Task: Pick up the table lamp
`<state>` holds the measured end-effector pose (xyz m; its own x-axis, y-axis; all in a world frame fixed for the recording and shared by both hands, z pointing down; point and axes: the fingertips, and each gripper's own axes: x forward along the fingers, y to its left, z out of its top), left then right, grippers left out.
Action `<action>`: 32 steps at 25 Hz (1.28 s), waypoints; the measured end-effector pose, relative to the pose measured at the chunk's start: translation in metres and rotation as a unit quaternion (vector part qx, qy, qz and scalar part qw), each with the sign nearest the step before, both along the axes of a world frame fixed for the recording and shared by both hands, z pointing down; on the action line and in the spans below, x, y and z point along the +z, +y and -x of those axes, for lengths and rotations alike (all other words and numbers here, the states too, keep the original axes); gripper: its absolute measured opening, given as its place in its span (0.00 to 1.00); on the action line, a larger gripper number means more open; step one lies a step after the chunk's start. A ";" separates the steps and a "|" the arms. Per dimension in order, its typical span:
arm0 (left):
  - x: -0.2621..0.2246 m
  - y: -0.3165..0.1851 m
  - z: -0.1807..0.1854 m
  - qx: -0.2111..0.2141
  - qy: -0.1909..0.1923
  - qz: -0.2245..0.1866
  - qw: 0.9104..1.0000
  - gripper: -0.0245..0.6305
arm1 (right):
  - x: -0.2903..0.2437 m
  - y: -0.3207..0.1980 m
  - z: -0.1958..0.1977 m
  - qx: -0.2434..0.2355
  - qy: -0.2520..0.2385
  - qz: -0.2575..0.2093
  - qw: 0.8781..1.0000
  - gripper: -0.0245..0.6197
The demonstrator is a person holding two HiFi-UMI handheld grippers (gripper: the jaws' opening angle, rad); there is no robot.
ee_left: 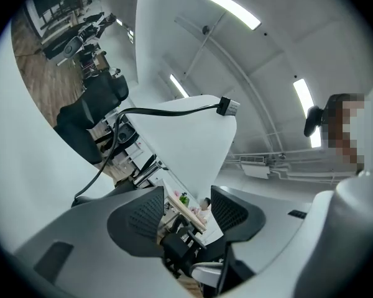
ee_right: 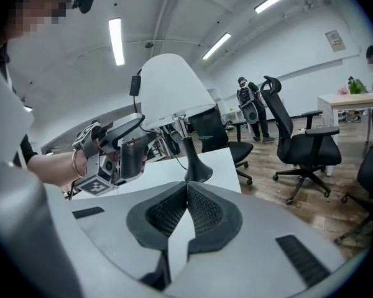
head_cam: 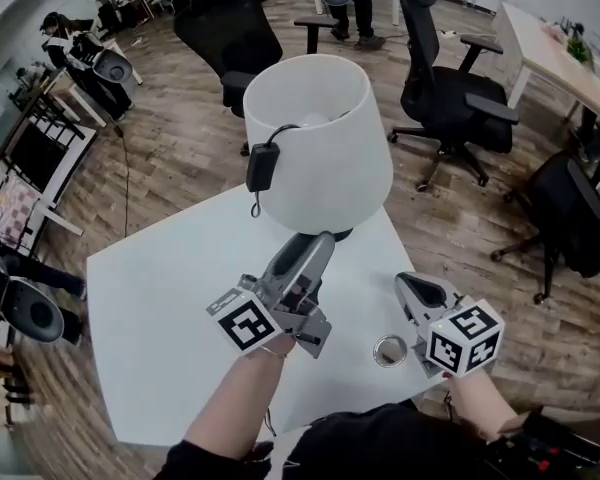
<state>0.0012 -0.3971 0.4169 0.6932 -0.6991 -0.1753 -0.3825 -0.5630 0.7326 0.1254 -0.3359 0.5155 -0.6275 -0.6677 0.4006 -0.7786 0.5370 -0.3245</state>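
Table lamp [head_cam: 315, 143]: upright on the white table [head_cam: 160, 298], toward its far edge, straight ahead of me. Long axis vertical.
- Shade [ee_right: 171, 89]: white, wide, overhangs the stem and hides it from my head view.
- Stem [ee_right: 189, 151]: thin and dark, flaring into a round base [ee_right: 199, 174].
- Cord [ee_left: 168, 110]: black, draped over the shade, with a switch [head_cam: 261, 166] hanging on the near-left side.

Left gripper [head_cam: 315, 251]: the nearer one, tips up under the shade rim and just beside the stem. Jaws apart, nothing between them. I judge the stem lies slightly to its right.

Right gripper [head_cam: 412, 288]: low at my near right, well apart from the lamp, pads pressed together and empty.

Metal ring [head_cam: 389, 350]: just beside the right gripper.

Office chairs [head_cam: 450, 78]: beyond the table. Room above the lamp is open.
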 end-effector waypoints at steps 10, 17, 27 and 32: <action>-0.017 -0.012 -0.005 0.006 0.053 -0.034 0.998 0.21 | 0.003 -0.018 -0.016 0.028 0.008 0.004 1.000 0.06; -0.025 -0.026 -0.004 0.025 0.093 -0.040 0.995 0.15 | 0.006 -0.042 -0.003 0.007 0.008 -0.012 1.000 0.06; -0.031 -0.039 -0.010 0.054 0.117 -0.024 0.991 0.12 | -0.011 -0.104 0.054 -0.072 0.003 -0.061 0.996 0.38; -0.031 -0.040 -0.006 0.041 0.107 -0.019 0.993 0.13 | 0.027 -0.141 0.094 -0.089 0.011 -0.028 0.996 0.43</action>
